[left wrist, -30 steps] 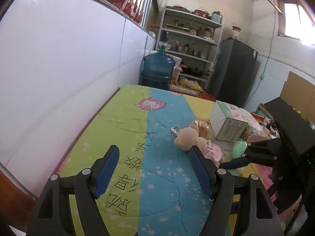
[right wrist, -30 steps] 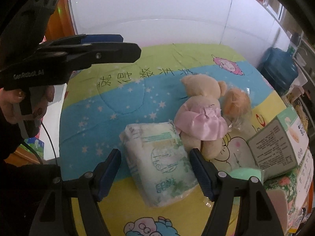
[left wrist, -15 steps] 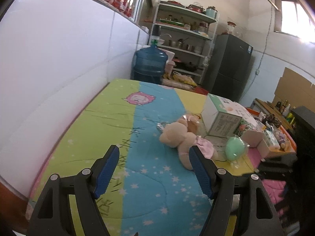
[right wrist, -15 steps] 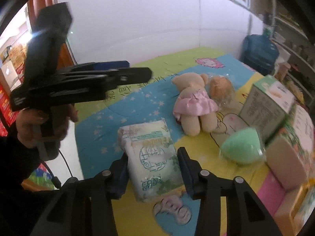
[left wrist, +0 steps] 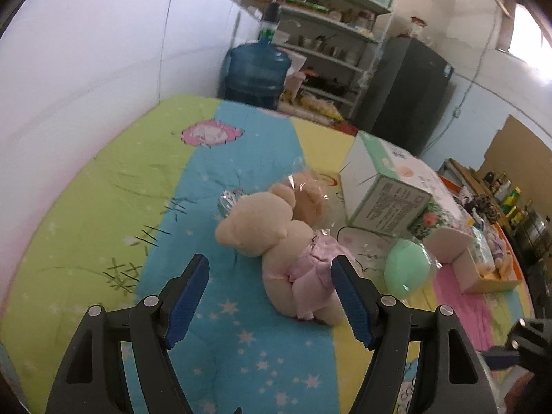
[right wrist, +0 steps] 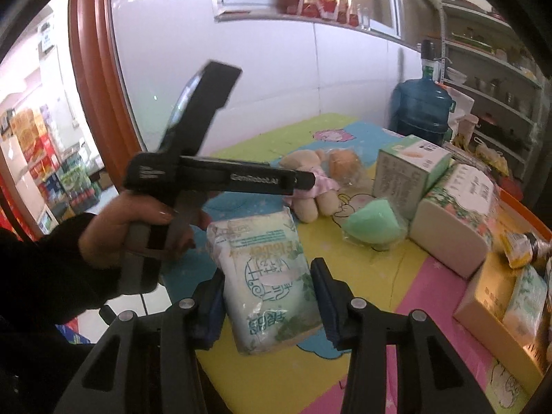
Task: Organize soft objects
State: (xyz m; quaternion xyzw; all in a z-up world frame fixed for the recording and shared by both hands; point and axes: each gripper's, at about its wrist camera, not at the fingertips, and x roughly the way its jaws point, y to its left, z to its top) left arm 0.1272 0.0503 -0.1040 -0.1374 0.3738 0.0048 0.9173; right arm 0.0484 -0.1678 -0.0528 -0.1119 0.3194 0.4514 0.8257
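Observation:
A beige teddy bear (left wrist: 272,238) in a pink skirt lies on the striped quilt (left wrist: 103,207), with a smaller plush in clear wrap (left wrist: 310,196) behind its head. My left gripper (left wrist: 269,274) is open just short of the bear; its blue pads touch nothing. In the right wrist view my right gripper (right wrist: 267,293) is shut on a white and green tissue pack (right wrist: 265,276), held above the quilt. That view also shows the left gripper (right wrist: 303,181) in a person's hand (right wrist: 138,220), reaching toward the teddy bear (right wrist: 310,169).
A wrapped green sponge ball (right wrist: 371,224) lies beside a green-white carton (right wrist: 403,176) and a floral tissue bag (right wrist: 459,214). A cardboard tray (right wrist: 483,303) with small items sits at the right. A blue water jug (left wrist: 255,69) and shelves stand beyond the quilt.
My right gripper closed on the tissue pack, lifted it and swung toward the boxes. My left gripper moved forward and lower, closer to the teddy bear.

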